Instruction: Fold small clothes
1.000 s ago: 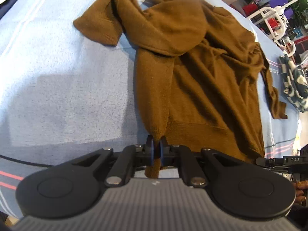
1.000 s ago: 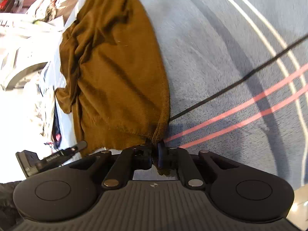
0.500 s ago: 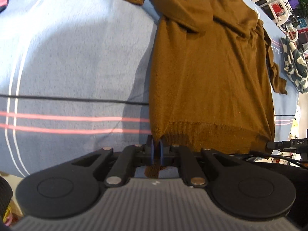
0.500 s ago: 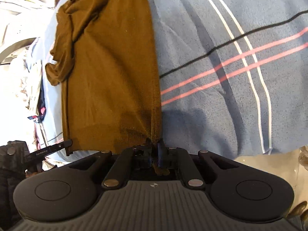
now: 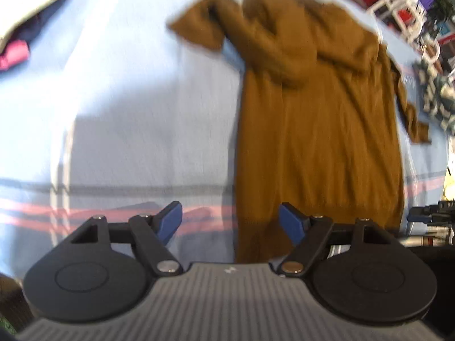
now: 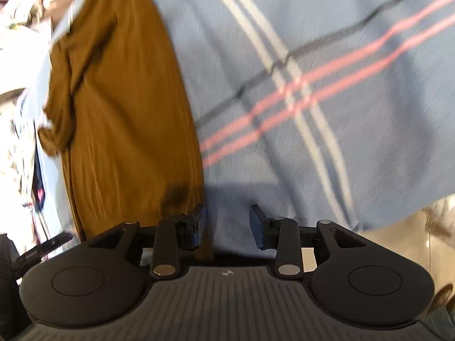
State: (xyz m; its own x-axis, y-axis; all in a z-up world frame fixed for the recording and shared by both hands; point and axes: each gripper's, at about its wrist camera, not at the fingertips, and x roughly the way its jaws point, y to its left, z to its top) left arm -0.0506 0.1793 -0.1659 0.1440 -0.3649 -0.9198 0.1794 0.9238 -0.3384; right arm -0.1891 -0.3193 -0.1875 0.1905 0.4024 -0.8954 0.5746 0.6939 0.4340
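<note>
A brown sweater (image 5: 318,142) lies stretched lengthwise on the blue striped cloth (image 5: 128,113), hem toward me, one sleeve folded across its top. My left gripper (image 5: 231,221) hovers over the hem's left corner. Its jaws are opening, and the corner lies loose between them with neither blue pad pressing on it. In the right wrist view the sweater (image 6: 122,113) fills the left side. My right gripper (image 6: 227,226) hangs over the hem's other corner, jaws opening. A strip of brown hem sits beside its left pad (image 6: 199,224), not pinched.
A pink item (image 5: 14,54) lies far left on the cloth. A white rack (image 5: 403,8) and a dark patterned garment (image 5: 438,99) are at the right. The cloth's edge and a beige floor (image 6: 398,255) show at lower right. Piled clothes (image 6: 17,28) sit beyond the sweater.
Both grippers were shut on the hem corners and have now sprung apart, letting the hem go. Both have lifted a little and drawn back from the sweater.
</note>
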